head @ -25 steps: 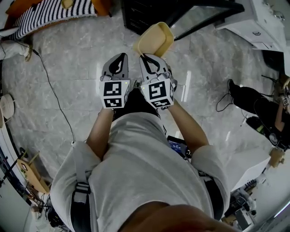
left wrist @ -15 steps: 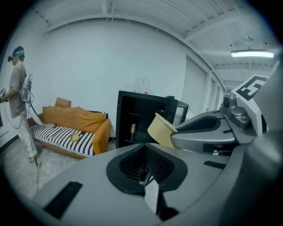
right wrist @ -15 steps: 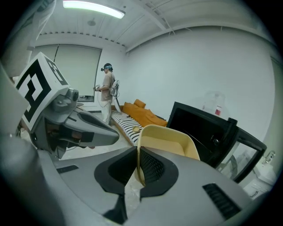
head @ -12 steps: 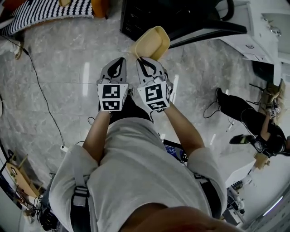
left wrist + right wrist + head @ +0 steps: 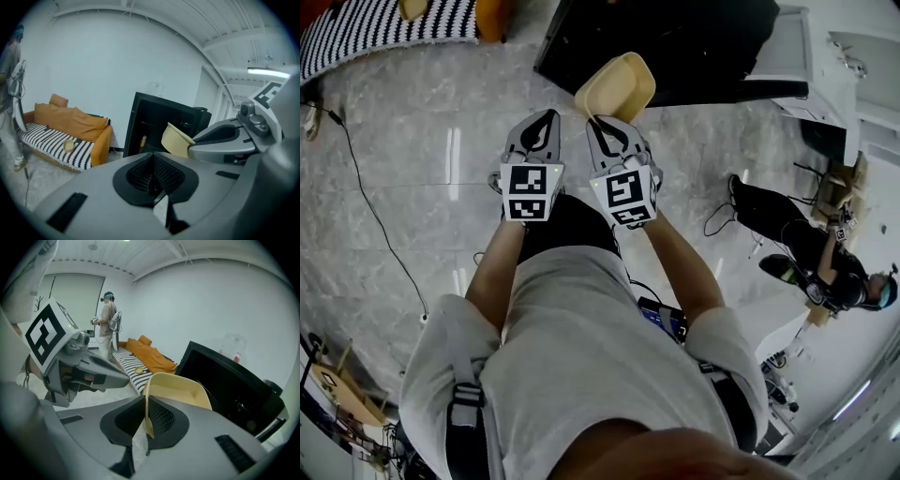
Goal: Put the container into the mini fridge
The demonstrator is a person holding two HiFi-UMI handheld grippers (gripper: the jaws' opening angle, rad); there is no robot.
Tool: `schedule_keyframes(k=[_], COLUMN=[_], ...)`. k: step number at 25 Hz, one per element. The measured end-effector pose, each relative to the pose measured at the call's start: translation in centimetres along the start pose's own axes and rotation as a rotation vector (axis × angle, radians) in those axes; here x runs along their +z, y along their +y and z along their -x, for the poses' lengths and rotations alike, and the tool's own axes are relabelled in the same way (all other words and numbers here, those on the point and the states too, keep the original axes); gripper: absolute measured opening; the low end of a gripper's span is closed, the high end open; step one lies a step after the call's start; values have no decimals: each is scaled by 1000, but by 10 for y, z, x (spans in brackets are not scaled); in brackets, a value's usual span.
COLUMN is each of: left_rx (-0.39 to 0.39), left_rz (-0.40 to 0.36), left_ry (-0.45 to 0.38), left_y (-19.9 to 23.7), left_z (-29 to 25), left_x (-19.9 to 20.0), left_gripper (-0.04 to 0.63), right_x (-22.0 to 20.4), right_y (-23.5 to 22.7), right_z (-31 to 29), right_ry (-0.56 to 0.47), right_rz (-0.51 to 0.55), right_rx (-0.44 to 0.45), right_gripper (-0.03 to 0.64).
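A pale yellow container [image 5: 617,86] hangs in the air in front of the black mini fridge [image 5: 675,42], whose front stands open with dark shelves inside. My right gripper [image 5: 598,122] is shut on the container's near rim; in the right gripper view the thin wall [image 5: 148,420] is pinched between the pads, and the tub [image 5: 180,392] tilts up towards the fridge [image 5: 229,380]. My left gripper [image 5: 548,118] hovers just left of it, shut with nothing in it [image 5: 152,180]. The left gripper view shows the container [image 5: 176,140] before the fridge [image 5: 159,124].
An orange sofa [image 5: 70,124] with a striped cover [image 5: 384,23] stands left of the fridge. A black cable [image 5: 370,206] trails over the marble floor. Another person [image 5: 811,253] stands at the right, near white furniture [image 5: 839,56].
Both grippers and the container have come closer to the fridge, which now fills more of the top of the head view. The grip on the container is unchanged.
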State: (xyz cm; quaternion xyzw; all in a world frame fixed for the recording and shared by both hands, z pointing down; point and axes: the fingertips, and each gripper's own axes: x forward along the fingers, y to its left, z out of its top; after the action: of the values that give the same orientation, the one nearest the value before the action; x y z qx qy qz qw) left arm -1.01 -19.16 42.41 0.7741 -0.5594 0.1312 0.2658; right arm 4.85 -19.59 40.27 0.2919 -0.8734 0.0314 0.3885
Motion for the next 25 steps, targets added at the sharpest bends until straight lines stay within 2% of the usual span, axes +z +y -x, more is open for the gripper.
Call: schedule_keyframes(k=[5,11,16,20,23,25], left_rx=[-9,11,66,85,78,74], left_rz=[27,52,87,115,114,129], left_ry=[5,10,37,24,-56,-101], left_y=[20,43,67,48,22,11], left_z=[-23,-66,-63,-58,-65,-62], left_x=[-17,-42,-82,-100,-98,-109], left_gripper=[12,12,12,12,12,12], right_x=[-7,-36,-48,-57,-70,-85], right_y=[4,-8,5,1,-14,-6], right_z=[-27,-74,-107,-95,-75,-69], right_ry=[32,65,78,63,46,57], right_rz=[-50,-61,3,74,123,160], right_rx=[20,44,73,74,29,13], right_gripper=[51,51,51,51,51,51])
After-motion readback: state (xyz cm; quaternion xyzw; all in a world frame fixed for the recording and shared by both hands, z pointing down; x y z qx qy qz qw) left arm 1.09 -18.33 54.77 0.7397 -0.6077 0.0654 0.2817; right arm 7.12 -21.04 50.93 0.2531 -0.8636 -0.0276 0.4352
